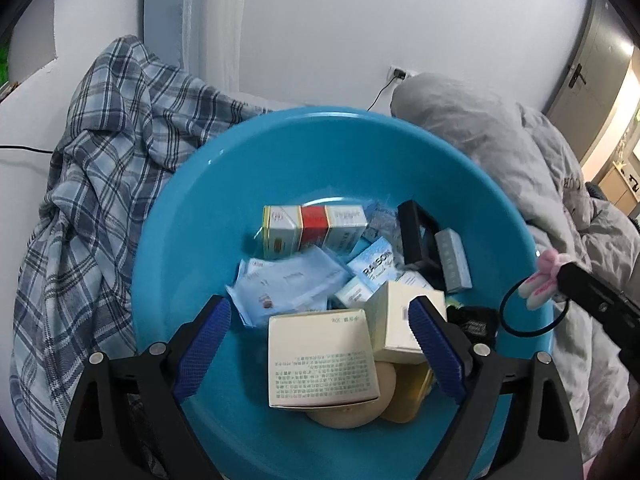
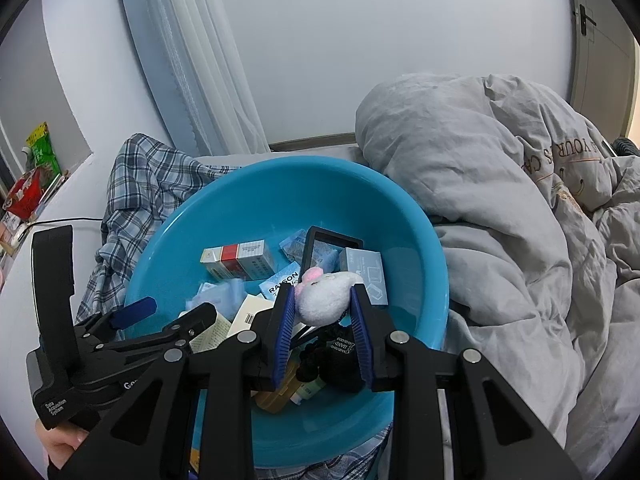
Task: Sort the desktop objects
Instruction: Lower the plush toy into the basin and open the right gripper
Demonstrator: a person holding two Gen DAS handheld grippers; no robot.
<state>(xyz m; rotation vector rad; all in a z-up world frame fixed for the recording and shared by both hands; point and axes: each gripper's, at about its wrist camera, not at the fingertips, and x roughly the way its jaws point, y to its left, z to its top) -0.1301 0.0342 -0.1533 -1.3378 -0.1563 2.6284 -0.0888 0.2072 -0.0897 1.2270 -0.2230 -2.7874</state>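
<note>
A big blue bowl [image 1: 192, 216] sits on a bed, with a plaid shirt [image 1: 92, 184] on one side, a gray blanket [image 2: 500, 216] on the other, and a white wall behind. Boxes fill the bowl. The left gripper [image 1: 320, 332] is wide open above a cream box [image 1: 320, 360]. The right gripper [image 2: 323, 300] squeezes a fluffy white hair tie [image 2: 324, 294] over the bowl.

We see a plaid shirt [image 1: 92, 184] crumpled at left, a grey duvet [image 2: 500, 216] filling the right, white curtain [image 2: 200, 60] upper left, wall socket [image 1: 398, 72] with cable upper centre, snack packets [image 2: 34, 172] far left, door handle [image 1: 576, 76] far right.
</note>
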